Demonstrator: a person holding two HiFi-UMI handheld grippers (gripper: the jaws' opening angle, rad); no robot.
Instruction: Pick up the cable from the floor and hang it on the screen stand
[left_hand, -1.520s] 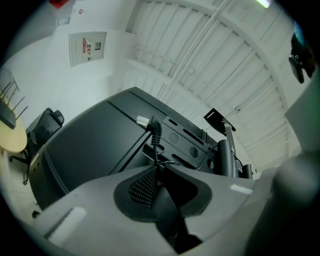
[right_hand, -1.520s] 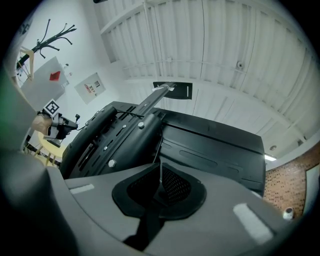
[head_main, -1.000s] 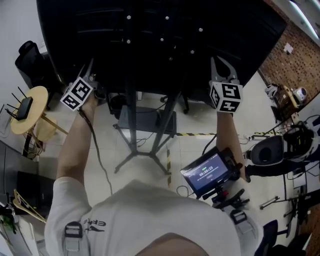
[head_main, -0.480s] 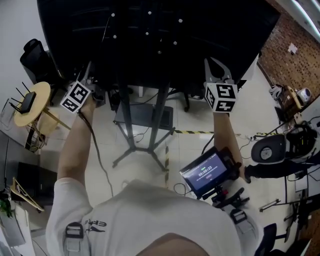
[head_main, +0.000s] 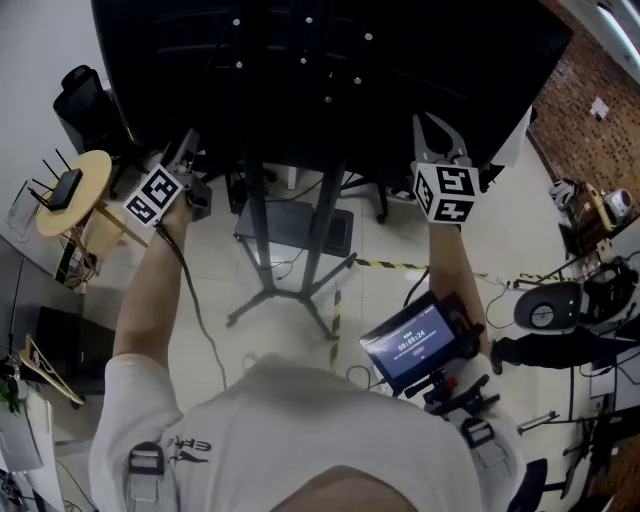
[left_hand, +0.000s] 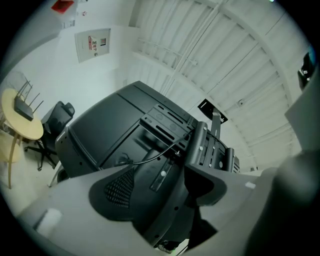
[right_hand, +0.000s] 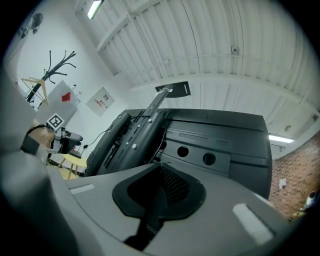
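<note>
The big black screen (head_main: 330, 60) fills the top of the head view, on its black stand (head_main: 290, 260). My left gripper (head_main: 188, 142) is raised at the screen's lower left edge. In the left gripper view its jaws (left_hand: 172, 184) stand wide apart and have just been opening, with nothing between the pads. Just beyond them a thin black cable (left_hand: 150, 158) lies across the screen's back (left_hand: 105, 135) and runs to the mounting bracket (left_hand: 207, 145). My right gripper (head_main: 437, 128) is up at the screen's lower right, shut and empty (right_hand: 159, 189).
A round wooden table (head_main: 70, 190) with a router and a black chair (head_main: 85, 95) stand at the left. Yellow-black tape (head_main: 380, 266) marks the floor behind the stand's legs. A small monitor (head_main: 415, 345) hangs at the person's chest. Gear and cables crowd the floor at the right (head_main: 560, 310).
The left gripper has shifted slightly along the screen's lower edge. The right gripper has barely moved. The head view has swayed a little.
</note>
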